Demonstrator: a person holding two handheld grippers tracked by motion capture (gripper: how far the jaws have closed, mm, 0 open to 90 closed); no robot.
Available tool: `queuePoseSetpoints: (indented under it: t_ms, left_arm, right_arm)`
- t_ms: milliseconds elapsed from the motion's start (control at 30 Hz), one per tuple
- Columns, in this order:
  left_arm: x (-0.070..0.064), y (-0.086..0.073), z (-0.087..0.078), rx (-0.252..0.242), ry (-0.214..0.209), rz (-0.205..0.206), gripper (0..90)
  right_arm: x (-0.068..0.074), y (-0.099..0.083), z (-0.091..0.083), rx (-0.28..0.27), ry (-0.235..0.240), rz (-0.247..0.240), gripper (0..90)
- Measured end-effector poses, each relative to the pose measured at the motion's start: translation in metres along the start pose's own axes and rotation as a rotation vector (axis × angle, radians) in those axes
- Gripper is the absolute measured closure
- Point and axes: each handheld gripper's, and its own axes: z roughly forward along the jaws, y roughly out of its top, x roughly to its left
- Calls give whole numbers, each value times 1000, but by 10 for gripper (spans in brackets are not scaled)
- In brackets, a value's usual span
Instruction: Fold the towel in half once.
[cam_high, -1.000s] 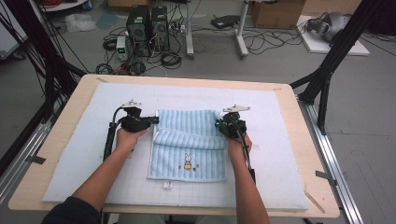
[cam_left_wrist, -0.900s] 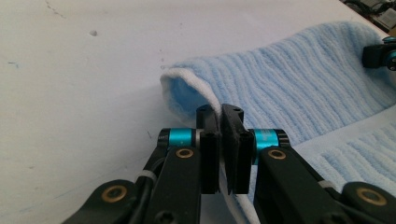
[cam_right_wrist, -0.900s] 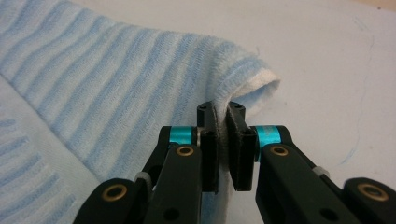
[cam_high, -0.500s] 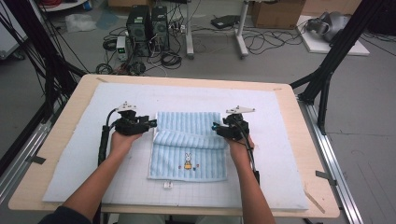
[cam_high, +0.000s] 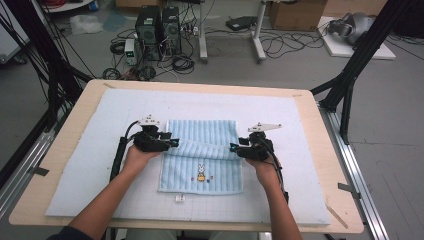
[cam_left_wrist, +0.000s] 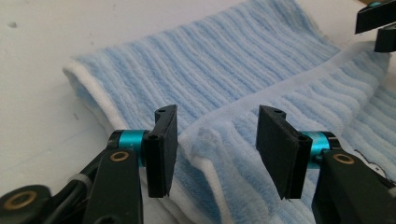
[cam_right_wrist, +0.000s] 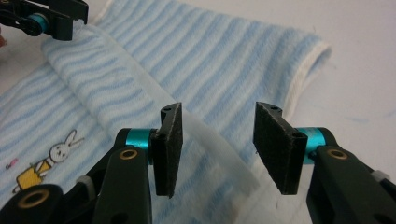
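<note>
A light blue striped towel (cam_high: 202, 160) with a rabbit picture (cam_high: 201, 171) lies on the mat, its far part folded toward me into a flap. My left gripper (cam_high: 173, 143) is at the flap's left end, and the left gripper view shows it (cam_left_wrist: 217, 149) open, with the flap's white-edged corner (cam_left_wrist: 205, 140) between the jaws. At the flap's right end is my right gripper (cam_high: 233, 148). The right gripper view has it (cam_right_wrist: 217, 144) open astride the towel edge and a white label (cam_right_wrist: 219, 154). Each gripper view also catches the other gripper farther off.
The pale mat (cam_high: 90, 165) covers most of the wooden table (cam_high: 320, 165). A small white tag (cam_high: 179, 198) lies just below the towel. Black frame legs (cam_high: 350, 75) stand at both sides, with computers (cam_high: 157, 27) and cables on the floor beyond the table.
Both grippers have come a little toward the person, and the folded flap's edge now lies lower on the towel.
</note>
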Motion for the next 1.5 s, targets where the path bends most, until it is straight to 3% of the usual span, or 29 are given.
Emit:
queuePoseSetpoints:
  t_ms: [100, 133, 167, 233, 267, 333, 433, 700, 833, 1000, 1233, 1467, 1500]
  left_arm:
    - [-2, -2, 3, 38, 13, 20, 520]
    - [-3, -3, 4, 49, 10, 46, 602]
    - [-6, -5, 3, 45, 3, 93, 756]
    - [-10, -8, 2, 15, 4, 101, 836]
    - [-11, -10, 0, 5, 1, 95, 839]
    - [-12, -13, -4, -17, -9, 81, 844]
    - [-16, -18, -16, -71, -28, 73, 843]
    - [-29, -31, -42, -109, -74, 119, 842]
    - [-33, -43, -56, -136, -94, 102, 842]
    - [-41, -53, -65, -138, -113, 103, 836]
    - [-52, -64, -68, -114, -133, 122, 832]
    - [-52, -72, -71, -92, -141, 97, 817]
    - [-51, -73, -72, -94, -137, 73, 785]
  right_arm:
    - [-4, -10, -1, 28, 6, 20, 537]
    - [-5, -12, -1, 34, 12, 24, 554]
    - [-6, -15, 0, 37, 22, 32, 593]
    - [-5, -18, 0, 70, 37, 26, 719]
    - [-4, -19, 0, 63, 44, 13, 780]
    - [-1, -19, -2, 57, 42, -10, 813]
    - [5, -20, -5, 46, 37, -32, 817]
    - [21, -29, -24, -5, 53, -69, 817]
    - [34, -35, -34, -27, 71, -94, 817]
    - [45, -45, -42, -28, 77, -132, 817]
    - [49, -56, -50, -23, 71, -147, 817]
    - [53, -62, -53, -10, 85, -177, 813]
    - [53, -63, -52, -6, 92, -179, 808]
